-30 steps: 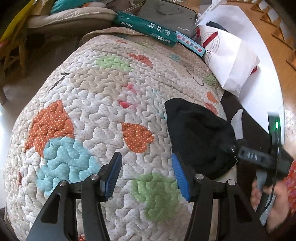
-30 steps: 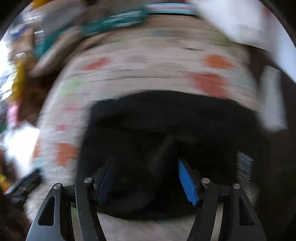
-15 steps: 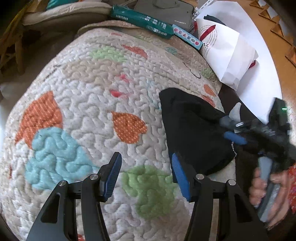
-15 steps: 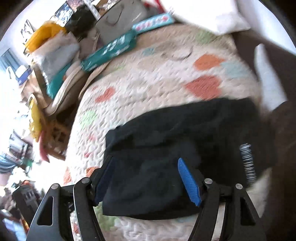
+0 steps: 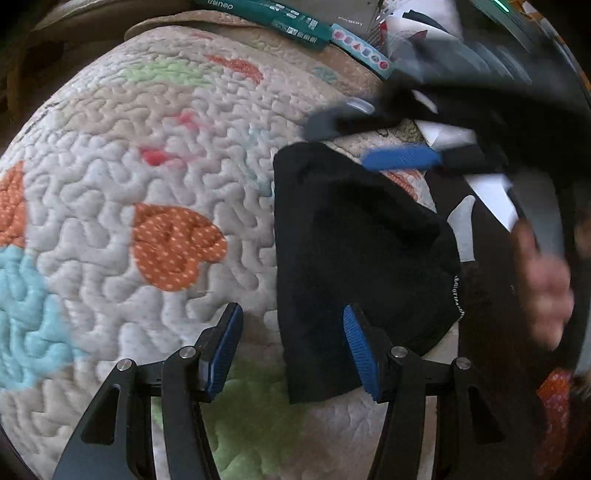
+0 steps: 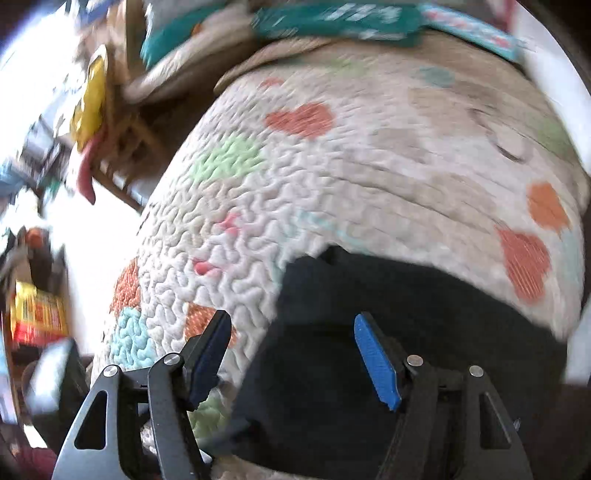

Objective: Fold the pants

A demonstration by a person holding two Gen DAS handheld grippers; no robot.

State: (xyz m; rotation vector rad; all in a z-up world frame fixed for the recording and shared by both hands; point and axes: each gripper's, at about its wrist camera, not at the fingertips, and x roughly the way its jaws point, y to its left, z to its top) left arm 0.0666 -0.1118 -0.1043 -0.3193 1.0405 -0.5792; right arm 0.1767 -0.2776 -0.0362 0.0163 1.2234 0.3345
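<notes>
The black pants (image 5: 351, 240) lie folded into a small bundle on the right part of a quilt (image 5: 129, 147) with heart patches. My left gripper (image 5: 291, 321) is open low over the bundle's near left edge. Its right finger is above the cloth and its left finger above bare quilt. My right gripper (image 5: 338, 146), blurred and held by a hand (image 5: 546, 288), hovers open over the bundle's far corner. In the right wrist view the right gripper (image 6: 291, 325) straddles the left edge of the pants (image 6: 406, 314), with nothing pinched.
A long teal package (image 5: 269, 14), a pale blue box (image 5: 360, 51) and a white paper bag (image 5: 410, 29) line the quilt's far edge. A wooden chair (image 6: 125, 147) with clutter stands off the quilt's left side, over a pale floor.
The left gripper slid right until its right finger came over the pants' edge. The right gripper swung from the bundle's near right side up to its far corner, and its view rolled.
</notes>
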